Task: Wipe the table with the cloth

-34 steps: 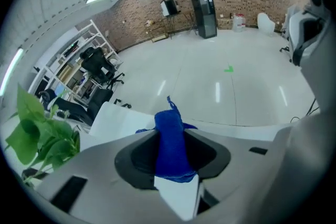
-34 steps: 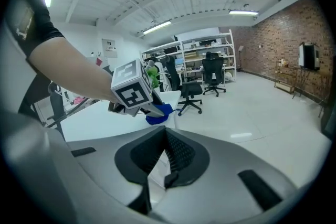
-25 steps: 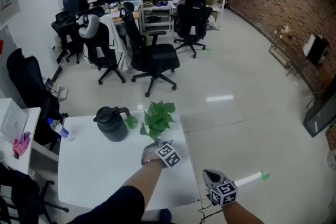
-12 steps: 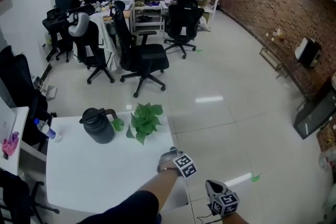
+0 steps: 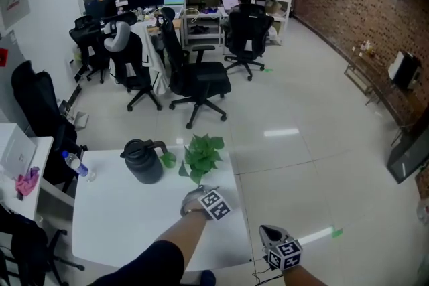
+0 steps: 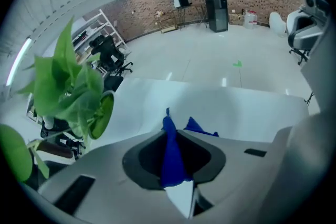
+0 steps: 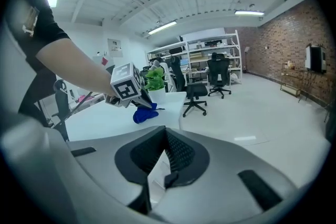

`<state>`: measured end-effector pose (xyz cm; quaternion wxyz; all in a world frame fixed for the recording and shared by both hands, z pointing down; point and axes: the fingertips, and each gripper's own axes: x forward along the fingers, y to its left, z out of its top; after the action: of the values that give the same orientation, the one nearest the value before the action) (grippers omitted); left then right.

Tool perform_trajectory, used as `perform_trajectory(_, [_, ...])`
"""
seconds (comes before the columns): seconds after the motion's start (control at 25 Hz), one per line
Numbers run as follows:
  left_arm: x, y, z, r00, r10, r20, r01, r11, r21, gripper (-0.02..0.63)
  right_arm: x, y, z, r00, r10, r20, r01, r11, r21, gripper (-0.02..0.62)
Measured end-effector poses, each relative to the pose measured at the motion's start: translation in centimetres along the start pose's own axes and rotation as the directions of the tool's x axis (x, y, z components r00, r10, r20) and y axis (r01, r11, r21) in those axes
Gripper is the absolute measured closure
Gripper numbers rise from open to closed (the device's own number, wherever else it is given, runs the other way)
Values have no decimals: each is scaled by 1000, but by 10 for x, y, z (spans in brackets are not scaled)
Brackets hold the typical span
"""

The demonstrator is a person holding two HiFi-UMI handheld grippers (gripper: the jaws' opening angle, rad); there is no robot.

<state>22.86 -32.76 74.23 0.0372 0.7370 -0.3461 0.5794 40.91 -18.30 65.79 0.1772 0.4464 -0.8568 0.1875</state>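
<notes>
In the left gripper view a blue cloth (image 6: 170, 160) is squeezed into a narrow strip between the jaws of my left gripper (image 6: 169, 131), which are closing on it, over the white table (image 6: 236, 107). The right gripper view shows that cloth (image 7: 144, 114) bunched on the tabletop under the left gripper (image 7: 140, 102). In the head view the left gripper (image 5: 198, 189) sits near the table's (image 5: 120, 218) right side, just in front of the plant. My right gripper (image 5: 268, 230) hangs off the table's right front corner over the floor. Its jaws (image 7: 165, 136) are shut on nothing.
A potted green plant (image 5: 203, 154) and a dark jug (image 5: 143, 159) stand at the table's far edge. A water bottle (image 5: 75, 164) is at its far left corner. Black office chairs (image 5: 198, 77) and shelves lie beyond. A small side table (image 5: 20, 157) holds a pink thing at left.
The left gripper swung out toward the table's right edge half a second ago and is back in front of the plant. The right gripper has hardly moved.
</notes>
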Motion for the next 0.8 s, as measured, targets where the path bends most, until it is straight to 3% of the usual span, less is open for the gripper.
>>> perform_trajectory(0.2, [11, -6, -23, 998, -47, -37, 46, 998, -38, 550, 2, 8, 0, 1000, 18, 0, -18, 1000, -14, 583])
perform_trajectory(0.36, [22, -27, 9, 996, -86, -7, 85, 995, -48, 554, -16, -4, -11, 1000, -27, -11, 27, 1000, 7, 583])
perform_trajectory(0.6, [29, -78, 80, 985, -150, 83, 150, 989, 7, 557, -48, -28, -31, 993, -108, -35, 110, 993, 40, 583])
perform_trajectory(0.8, [21, -83, 86, 980, -167, 111, 165, 986, 29, 557, -54, -29, -34, 992, -116, -44, 118, 992, 44, 583])
